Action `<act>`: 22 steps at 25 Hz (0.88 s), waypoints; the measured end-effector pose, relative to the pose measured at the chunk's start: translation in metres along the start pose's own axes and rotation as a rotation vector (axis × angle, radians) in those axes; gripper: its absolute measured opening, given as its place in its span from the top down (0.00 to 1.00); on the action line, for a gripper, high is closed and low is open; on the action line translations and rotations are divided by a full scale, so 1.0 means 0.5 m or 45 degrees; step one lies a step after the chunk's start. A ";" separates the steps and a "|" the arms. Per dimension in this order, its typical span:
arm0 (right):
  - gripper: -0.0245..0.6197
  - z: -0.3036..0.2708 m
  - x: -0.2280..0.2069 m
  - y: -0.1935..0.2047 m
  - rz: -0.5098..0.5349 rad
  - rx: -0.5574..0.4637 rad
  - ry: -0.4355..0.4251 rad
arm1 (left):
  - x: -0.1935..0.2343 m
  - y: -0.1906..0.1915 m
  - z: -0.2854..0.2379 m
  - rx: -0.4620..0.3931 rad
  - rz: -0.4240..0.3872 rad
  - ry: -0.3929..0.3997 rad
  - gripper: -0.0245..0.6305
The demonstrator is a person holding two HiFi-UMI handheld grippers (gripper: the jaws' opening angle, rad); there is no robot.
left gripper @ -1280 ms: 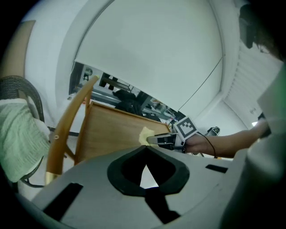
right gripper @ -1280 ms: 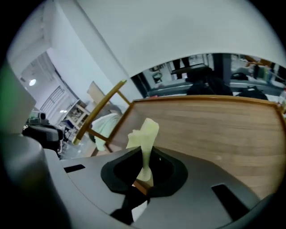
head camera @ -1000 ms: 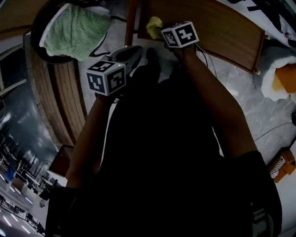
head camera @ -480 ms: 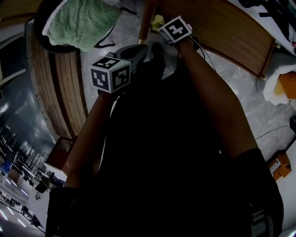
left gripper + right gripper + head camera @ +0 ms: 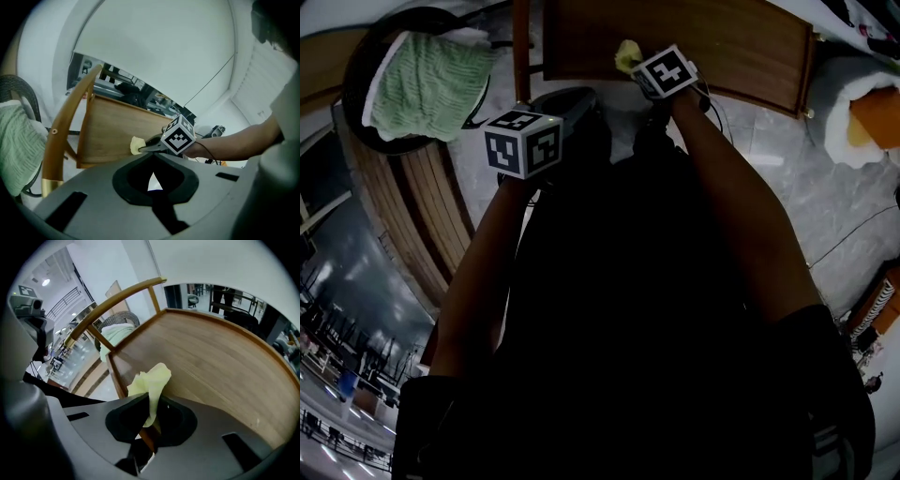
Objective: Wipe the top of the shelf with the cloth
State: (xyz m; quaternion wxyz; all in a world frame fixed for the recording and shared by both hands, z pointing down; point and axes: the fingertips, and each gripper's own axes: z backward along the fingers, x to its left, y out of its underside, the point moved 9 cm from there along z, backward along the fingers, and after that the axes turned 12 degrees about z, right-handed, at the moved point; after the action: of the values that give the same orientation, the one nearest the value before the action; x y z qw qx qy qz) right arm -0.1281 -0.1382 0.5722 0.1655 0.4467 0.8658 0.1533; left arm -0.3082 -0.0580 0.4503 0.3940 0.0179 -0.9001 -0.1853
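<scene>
A small yellow cloth (image 5: 152,383) is pinched in my right gripper (image 5: 151,420), which is shut on it. Its loose end stands up in front of the jaws, above the near edge of the wooden shelf top (image 5: 211,362). In the head view the cloth (image 5: 627,54) sits at the front edge of the shelf top (image 5: 703,42), just ahead of the right gripper (image 5: 642,67). My left gripper (image 5: 152,183) is shut and holds nothing. It hangs left of the shelf and looks across at the right gripper (image 5: 152,144) and the cloth (image 5: 136,144).
A curved wooden rail (image 5: 117,296) on posts runs round the shelf's left end. A dark wicker chair (image 5: 366,56) with a green towel (image 5: 427,80) over it stands to the left. A white bag (image 5: 853,103) lies on the marble floor (image 5: 806,206) at right.
The right gripper with the cloth now sits farther right along the shelf's front edge, away from the left end post. The head view has swung, and the left gripper stays beside it.
</scene>
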 end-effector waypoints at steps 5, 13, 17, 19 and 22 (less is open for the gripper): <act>0.89 0.072 -0.076 0.122 -0.106 0.006 0.067 | -0.060 -0.001 -0.083 0.064 -0.039 0.031 0.95; 0.89 0.187 -0.170 0.289 -0.286 -0.004 0.202 | -0.158 0.013 -0.186 0.149 -0.108 0.092 0.95; 0.89 0.237 -0.208 0.357 -0.355 -0.024 0.248 | -0.193 0.025 -0.221 0.164 -0.120 0.099 0.95; 0.89 0.261 -0.228 0.394 -0.392 -0.025 0.283 | -0.208 0.030 -0.241 0.173 -0.125 0.106 0.95; 0.89 0.290 -0.254 0.443 -0.444 -0.032 0.328 | -0.228 0.042 -0.266 0.182 -0.134 0.114 0.95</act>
State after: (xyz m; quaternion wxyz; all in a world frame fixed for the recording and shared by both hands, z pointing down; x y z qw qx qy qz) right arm 0.1627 -0.1030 0.5526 0.0830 0.2647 0.9420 0.1888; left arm -0.1323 -0.0607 0.4600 0.4213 0.1016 -0.8902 -0.1400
